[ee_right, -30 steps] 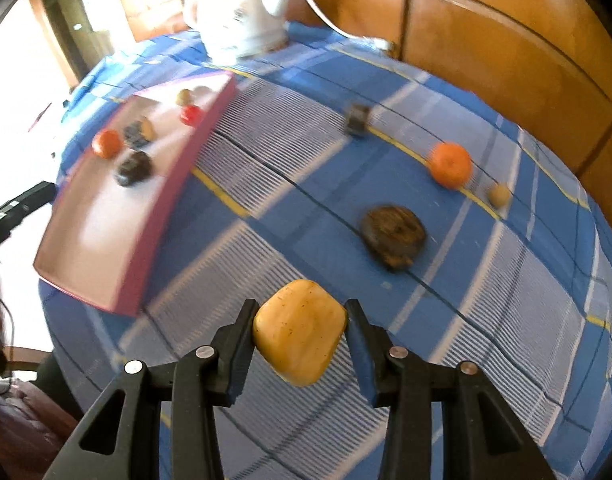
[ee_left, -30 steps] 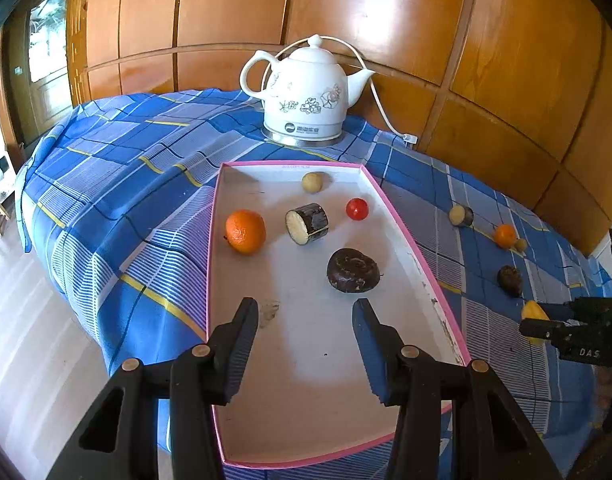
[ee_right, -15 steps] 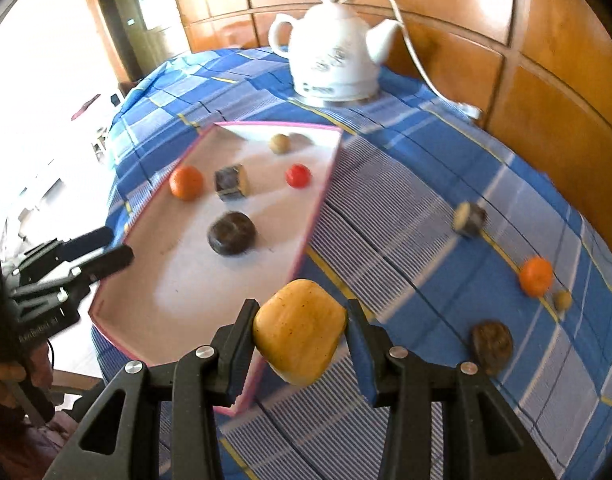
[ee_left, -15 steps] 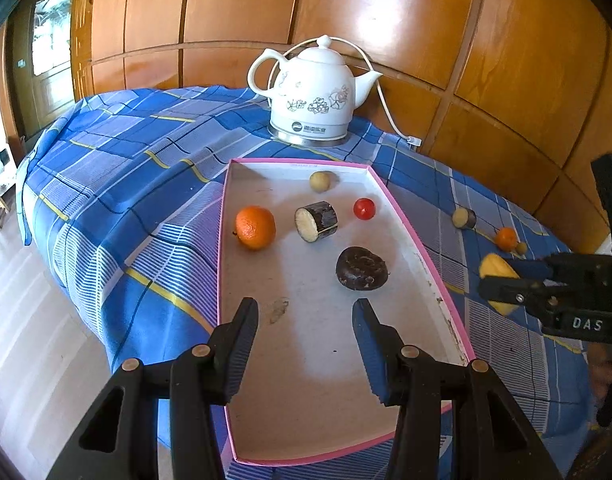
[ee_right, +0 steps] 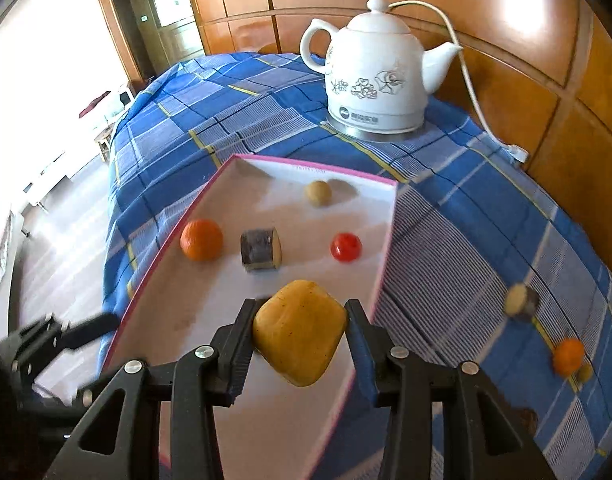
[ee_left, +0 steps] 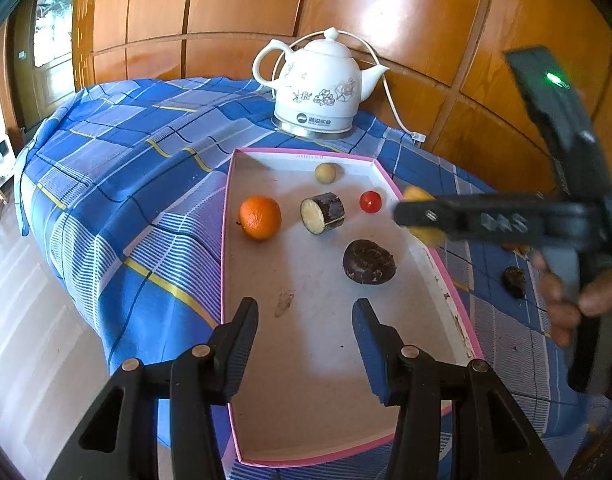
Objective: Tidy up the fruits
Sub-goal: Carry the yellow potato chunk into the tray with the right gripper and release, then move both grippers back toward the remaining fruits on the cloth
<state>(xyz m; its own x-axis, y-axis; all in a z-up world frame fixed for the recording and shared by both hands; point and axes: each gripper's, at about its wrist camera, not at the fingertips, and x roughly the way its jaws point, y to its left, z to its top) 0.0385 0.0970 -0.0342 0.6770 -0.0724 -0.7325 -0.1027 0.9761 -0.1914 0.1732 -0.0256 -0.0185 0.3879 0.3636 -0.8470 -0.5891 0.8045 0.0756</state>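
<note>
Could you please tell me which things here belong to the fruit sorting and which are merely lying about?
Job: yellow fruit in right gripper; pink-rimmed tray; orange tangerine; red tomato.
Lying about: white ceramic kettle; blue checked tablecloth.

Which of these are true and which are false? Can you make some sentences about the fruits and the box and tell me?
1. The right gripper holds a yellow fruit. True.
2. The left gripper holds the red tomato. False: it is open and holds nothing; the tomato lies in the box.
3. An orange lies in the box. True.
4. The teapot stands inside the box. False: it stands on the blue cloth behind the box.
5. Every fruit is in the box. False: another orange and other pieces lie on the cloth.
</note>
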